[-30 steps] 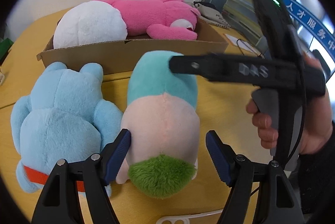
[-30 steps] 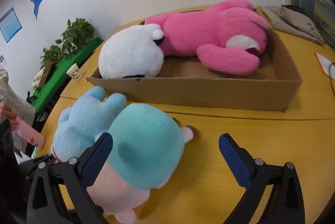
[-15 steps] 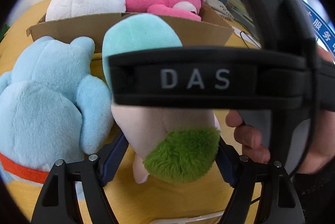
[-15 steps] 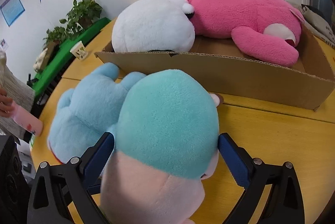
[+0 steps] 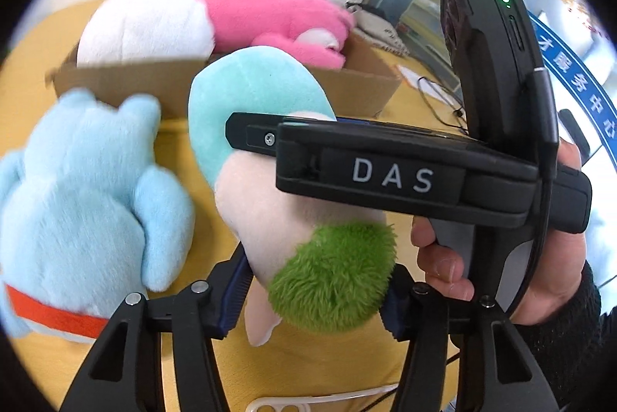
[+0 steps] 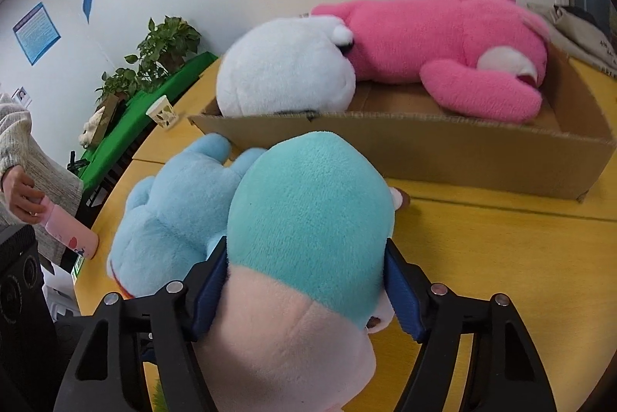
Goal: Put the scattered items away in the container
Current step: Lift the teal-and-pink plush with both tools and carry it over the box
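A teal, peach and green plush toy (image 5: 266, 157) (image 6: 308, 219) is lifted a little above the yellow table. My left gripper (image 5: 312, 292) is shut on its green end. My right gripper (image 6: 304, 281) is shut on its teal and peach middle, and its body crosses the left wrist view (image 5: 385, 177). A light blue plush toy (image 5: 81, 204) (image 6: 177, 219) lies on the table to the left. Behind them stands the cardboard box (image 5: 358, 92) (image 6: 462, 153), holding a pink and white plush toy (image 5: 239, 15) (image 6: 424, 42).
The yellow table (image 6: 501, 258) extends to the right. A paper cup (image 6: 162, 111) stands far left of the box. A person holding a pink bottle (image 6: 69, 234) stands at the left edge. Cables and papers (image 5: 432, 84) lie right of the box.
Both grippers have closed on the teal plush toy and raised it toward the box. The right gripper came in over the toy from an open position beside it.
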